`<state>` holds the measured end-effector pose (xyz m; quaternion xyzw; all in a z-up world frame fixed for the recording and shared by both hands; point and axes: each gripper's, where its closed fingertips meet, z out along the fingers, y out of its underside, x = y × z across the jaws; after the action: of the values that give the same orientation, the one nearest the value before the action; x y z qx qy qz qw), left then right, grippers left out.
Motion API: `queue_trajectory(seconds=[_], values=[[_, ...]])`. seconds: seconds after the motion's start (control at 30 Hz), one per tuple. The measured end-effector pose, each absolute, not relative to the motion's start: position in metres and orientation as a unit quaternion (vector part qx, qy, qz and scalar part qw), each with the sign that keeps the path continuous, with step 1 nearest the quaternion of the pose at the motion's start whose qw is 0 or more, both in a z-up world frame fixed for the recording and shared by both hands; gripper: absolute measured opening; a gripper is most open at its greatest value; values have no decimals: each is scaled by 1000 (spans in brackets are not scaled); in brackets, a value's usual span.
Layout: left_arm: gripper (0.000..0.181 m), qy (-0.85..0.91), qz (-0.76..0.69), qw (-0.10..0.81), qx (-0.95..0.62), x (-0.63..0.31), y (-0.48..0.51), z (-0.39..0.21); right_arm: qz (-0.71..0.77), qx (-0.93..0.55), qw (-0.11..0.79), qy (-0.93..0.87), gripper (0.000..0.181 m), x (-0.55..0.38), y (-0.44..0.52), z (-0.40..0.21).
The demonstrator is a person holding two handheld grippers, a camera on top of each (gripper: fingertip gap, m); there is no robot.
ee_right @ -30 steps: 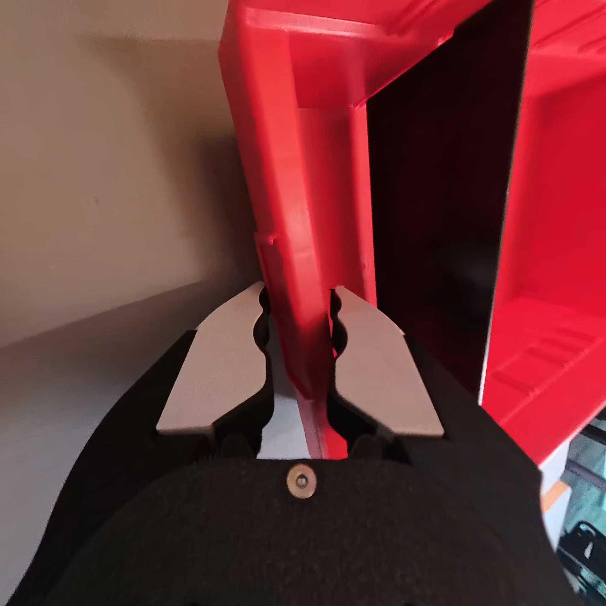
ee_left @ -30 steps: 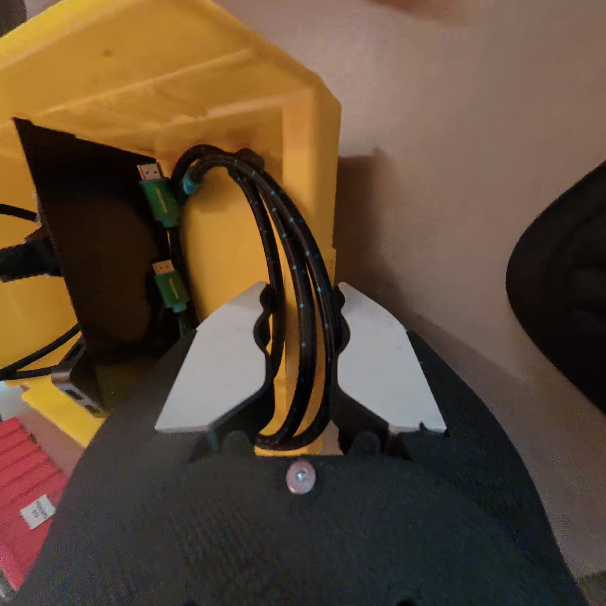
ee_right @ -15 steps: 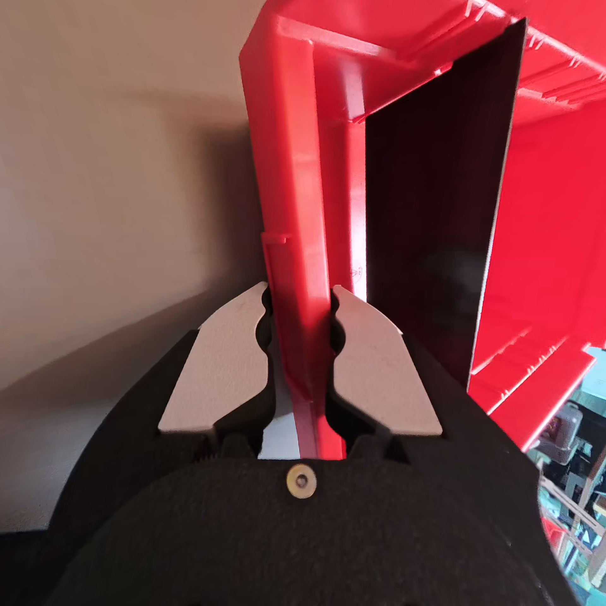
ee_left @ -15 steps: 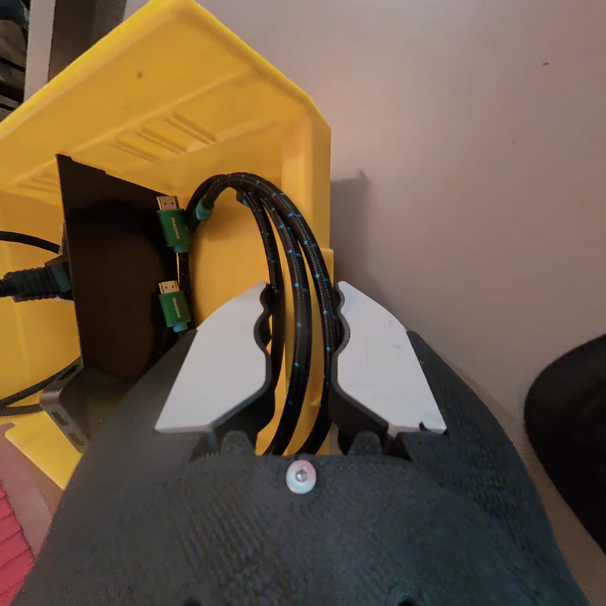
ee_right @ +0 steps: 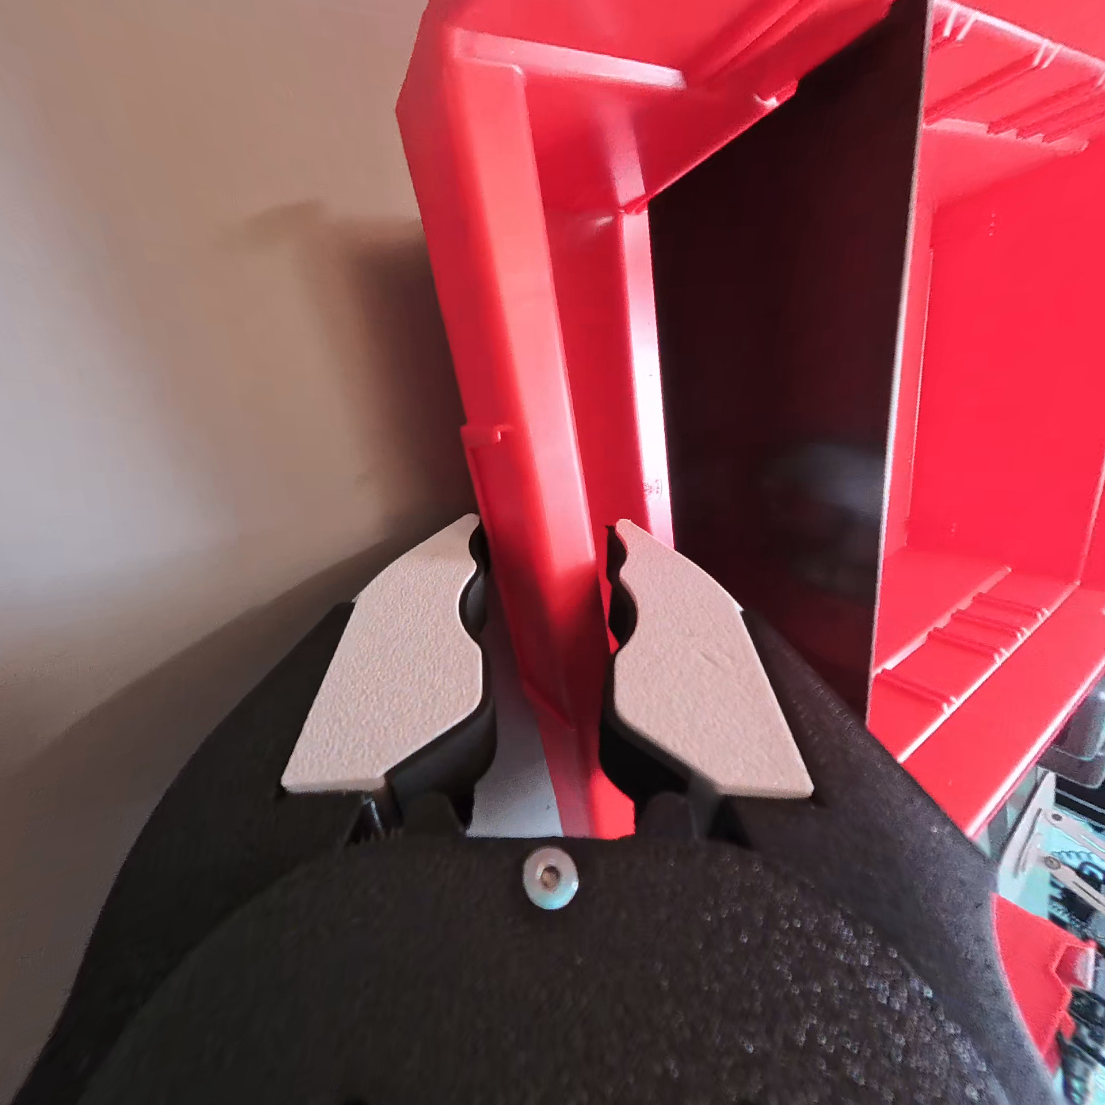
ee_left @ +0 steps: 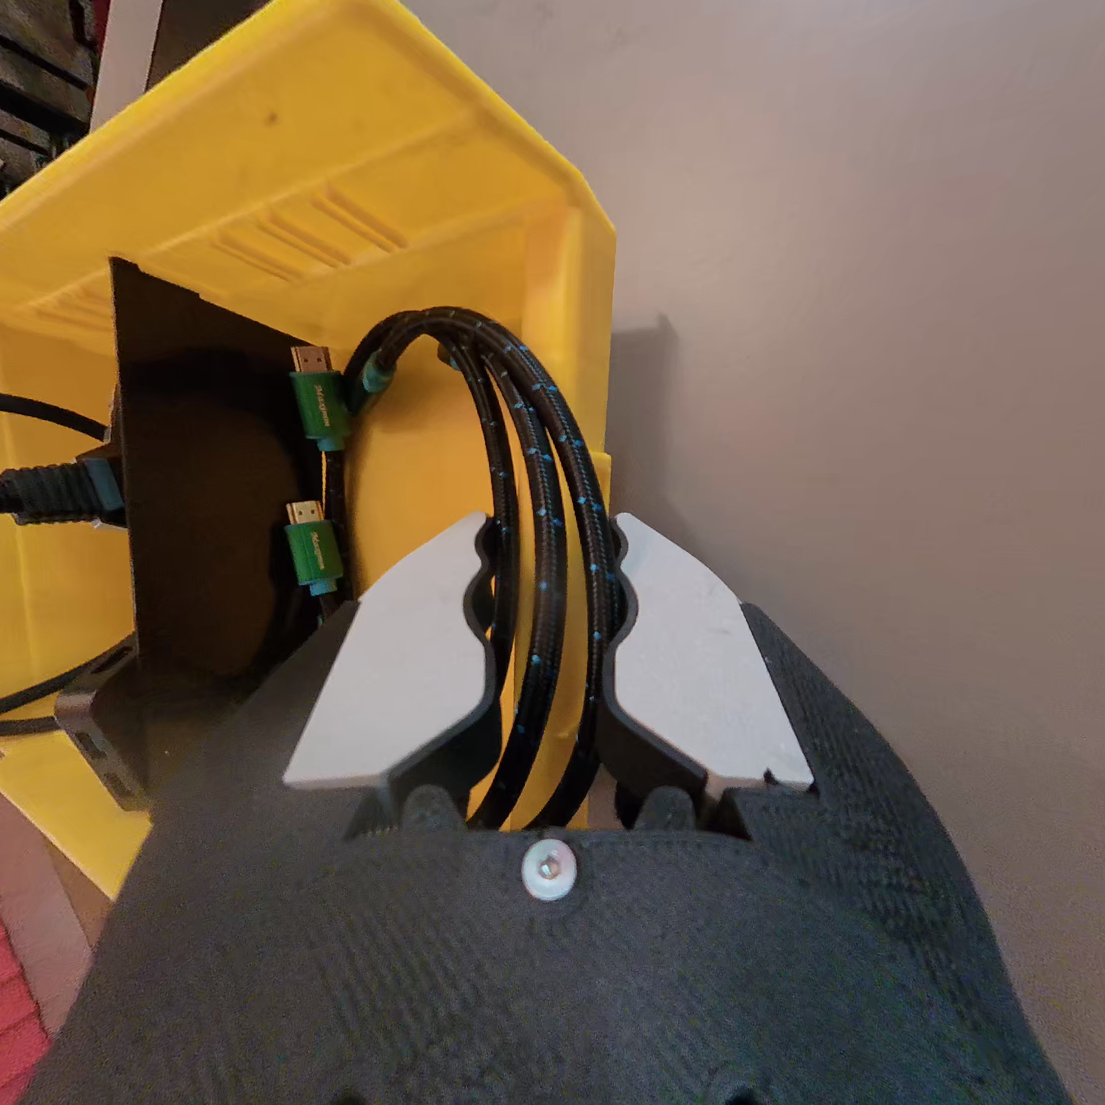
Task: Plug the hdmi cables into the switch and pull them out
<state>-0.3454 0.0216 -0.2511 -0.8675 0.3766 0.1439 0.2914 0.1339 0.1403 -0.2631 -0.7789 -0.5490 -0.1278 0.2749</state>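
In the left wrist view my left gripper (ee_left: 551, 526) is shut on the side wall of a yellow bin (ee_left: 299, 179), with loops of black braided HDMI cable (ee_left: 538, 478) caught between its fingers. Two green HDMI plugs (ee_left: 318, 406) (ee_left: 312, 559) hang free beside a black divider panel (ee_left: 197, 478) in the bin. A dark grey box with ports, probably the switch (ee_left: 84, 717), lies at the bin's lower left with a black plug (ee_left: 60, 490) near it. In the right wrist view my right gripper (ee_right: 545, 526) is shut on the side wall of an empty red bin (ee_right: 508, 299).
A plain beige wall (ee_left: 867, 299) stands close behind both bins. The red bin holds a black divider panel (ee_right: 777, 418). Something red (ee_left: 18, 1028) shows at the lower left of the left wrist view. Shelving clutter (ee_right: 1064, 837) shows at the right edge of the right wrist view. The tips of one gripper are about 50 centimeters away from the tips of the other.
Both bins stay gripped while the background shifts. The dark round object at the right of the left wrist view has slid out of view. The red bin has tilted slightly.
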Motion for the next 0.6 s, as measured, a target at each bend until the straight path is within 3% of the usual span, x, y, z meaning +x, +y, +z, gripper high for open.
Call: queue_trajectory(seconds=[0.3, 0.6], values=[[42, 356, 193, 318, -857, -370, 37, -246, -87, -782, 329, -522, 52, 107, 143, -234], [43, 280, 69, 467, -836, -342, 31, -183, 149, -730, 520, -418, 48, 14, 125, -141]])
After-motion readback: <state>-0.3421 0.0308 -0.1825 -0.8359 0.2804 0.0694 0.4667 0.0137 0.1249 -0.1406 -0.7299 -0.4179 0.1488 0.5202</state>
